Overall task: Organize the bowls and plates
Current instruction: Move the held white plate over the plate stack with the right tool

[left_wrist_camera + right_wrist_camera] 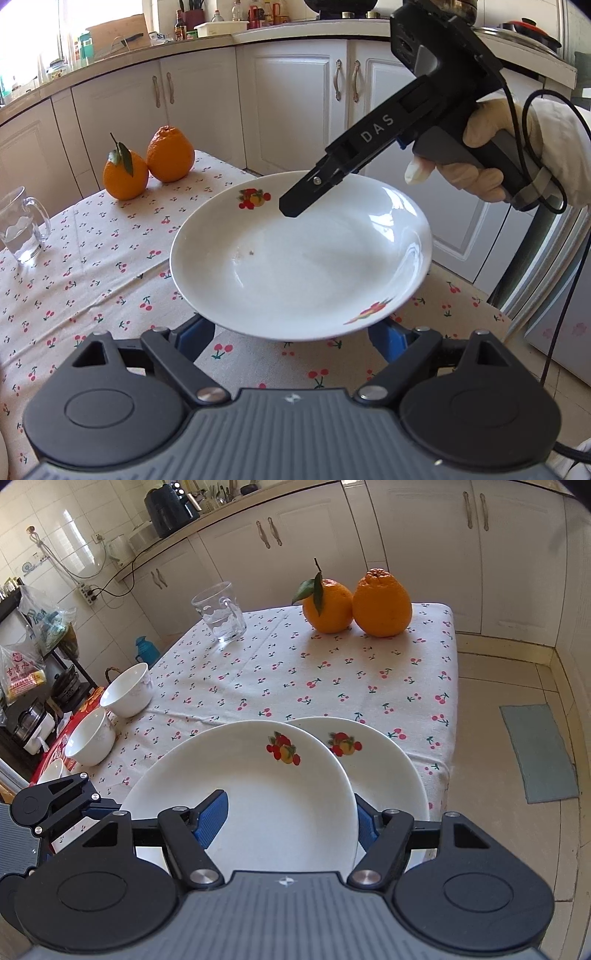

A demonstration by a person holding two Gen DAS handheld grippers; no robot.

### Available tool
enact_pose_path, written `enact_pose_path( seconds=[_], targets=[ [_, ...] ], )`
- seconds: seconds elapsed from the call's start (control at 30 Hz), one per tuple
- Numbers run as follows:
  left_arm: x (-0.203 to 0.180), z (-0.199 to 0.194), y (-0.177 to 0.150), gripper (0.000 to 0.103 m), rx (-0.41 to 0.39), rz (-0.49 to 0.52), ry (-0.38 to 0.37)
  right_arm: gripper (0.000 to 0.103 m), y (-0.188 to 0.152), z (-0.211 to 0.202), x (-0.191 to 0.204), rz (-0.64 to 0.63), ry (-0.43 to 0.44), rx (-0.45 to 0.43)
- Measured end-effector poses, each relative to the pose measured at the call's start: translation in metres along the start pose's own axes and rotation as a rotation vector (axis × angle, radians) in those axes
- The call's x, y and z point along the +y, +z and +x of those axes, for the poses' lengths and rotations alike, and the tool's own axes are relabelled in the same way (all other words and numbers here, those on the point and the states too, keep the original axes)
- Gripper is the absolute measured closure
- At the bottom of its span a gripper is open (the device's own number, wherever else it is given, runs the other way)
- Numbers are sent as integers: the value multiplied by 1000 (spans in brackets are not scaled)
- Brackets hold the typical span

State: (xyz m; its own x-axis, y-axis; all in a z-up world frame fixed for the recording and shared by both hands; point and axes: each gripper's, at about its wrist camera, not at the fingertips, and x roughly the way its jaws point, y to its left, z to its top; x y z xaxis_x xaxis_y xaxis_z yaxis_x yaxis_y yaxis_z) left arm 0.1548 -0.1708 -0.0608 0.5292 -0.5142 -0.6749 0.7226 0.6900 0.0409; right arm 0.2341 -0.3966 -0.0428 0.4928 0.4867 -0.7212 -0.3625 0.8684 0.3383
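Note:
In the left wrist view a white plate with fruit prints [299, 254] is held above the cherry-print tablecloth. My left gripper [291, 339] has its blue pads wide apart under the plate's near rim. My right gripper [291, 206] comes in from the upper right, and its finger rests over the plate's far rim. In the right wrist view my right gripper [291, 823] has one blue pad above the upper plate [258, 794] and one below it. A second plate [384, 771] lies beneath, to the right. Two white bowls [129, 690] [90, 736] stand at the left edge.
Two oranges [356, 603] and a glass mug [219, 613] stand at the table's far end. The table's right edge [452, 701] drops to a tiled floor. Kitchen cabinets run behind. A red box [74, 731] and a cluttered shelf sit at the left.

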Motion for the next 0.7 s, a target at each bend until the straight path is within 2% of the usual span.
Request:
enact_pose_path(
  seconds=[0.7],
  targets=[
    [10,25,9,13,18,-2,-26,28,-14,-5,-22,43,-55,9]
  ],
)
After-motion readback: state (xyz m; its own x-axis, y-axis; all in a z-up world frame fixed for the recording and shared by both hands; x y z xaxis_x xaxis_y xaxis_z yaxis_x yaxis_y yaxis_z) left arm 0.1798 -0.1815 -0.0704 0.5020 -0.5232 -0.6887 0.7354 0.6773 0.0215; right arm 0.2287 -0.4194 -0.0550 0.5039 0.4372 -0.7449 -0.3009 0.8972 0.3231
